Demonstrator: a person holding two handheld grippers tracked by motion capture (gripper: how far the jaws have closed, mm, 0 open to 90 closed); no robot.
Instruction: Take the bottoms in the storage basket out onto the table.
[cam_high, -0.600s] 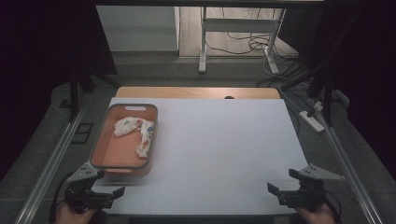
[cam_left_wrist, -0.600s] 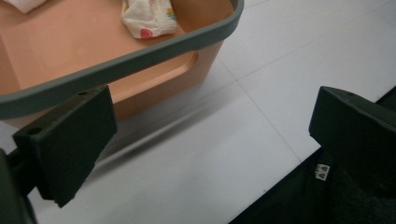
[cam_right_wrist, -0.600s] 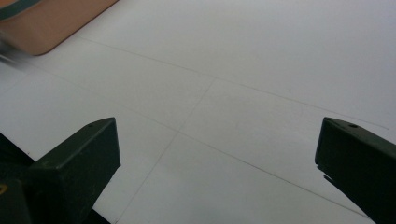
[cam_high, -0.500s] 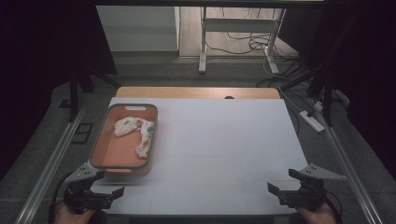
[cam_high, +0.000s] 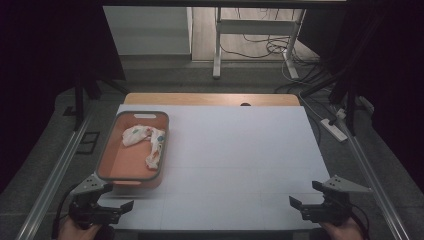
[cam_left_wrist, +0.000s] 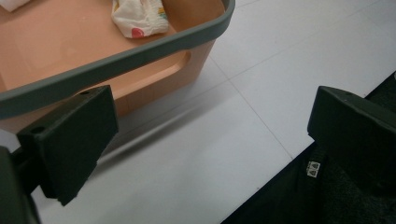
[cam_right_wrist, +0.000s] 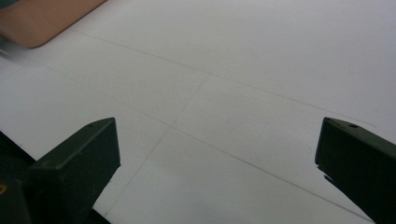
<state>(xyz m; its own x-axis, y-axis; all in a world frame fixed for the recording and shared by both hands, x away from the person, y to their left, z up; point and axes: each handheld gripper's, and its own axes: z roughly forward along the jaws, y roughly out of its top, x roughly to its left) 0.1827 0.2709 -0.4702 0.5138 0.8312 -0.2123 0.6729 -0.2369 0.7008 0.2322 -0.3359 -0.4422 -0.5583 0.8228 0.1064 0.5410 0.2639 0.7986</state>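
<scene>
While both grippers rest at the near edge of the white table (cam_high: 235, 150), the high view places the orange tray (cam_high: 116, 167) with its grey rim on the left half of the surface, its near end just beyond the left gripper (cam_high: 116, 208). A crumpled white cloth (cam_high: 147, 142) with coloured print lies inside the tray, toward its far right part. The right gripper (cam_high: 300, 206) sits at the opposite near corner, well apart from the tray, with bare table between the two. Beyond the table stand a wooden strip (cam_high: 210, 99), a white frame leg (cam_high: 217, 45) and loose cables (cam_high: 260, 47) on the floor; a power strip (cam_high: 334, 129) lies off the right side. In the left gripper view, the left gripper (cam_left_wrist: 210, 140) holds its jaws wide apart with nothing between them; the tray (cam_left_wrist: 140, 56) crosses the upper left, its rim just above and behind the left jaw, apart from the pads. The cloth (cam_left_wrist: 139, 17) lies in the tray past the rim, well clear of the jaws. In the right gripper view, the right gripper (cam_right_wrist: 217, 154) also stands spread wide and empty over bare table (cam_right_wrist: 243, 70), with a corner of the tray (cam_right_wrist: 42, 21) at the upper left, far from both jaws.
</scene>
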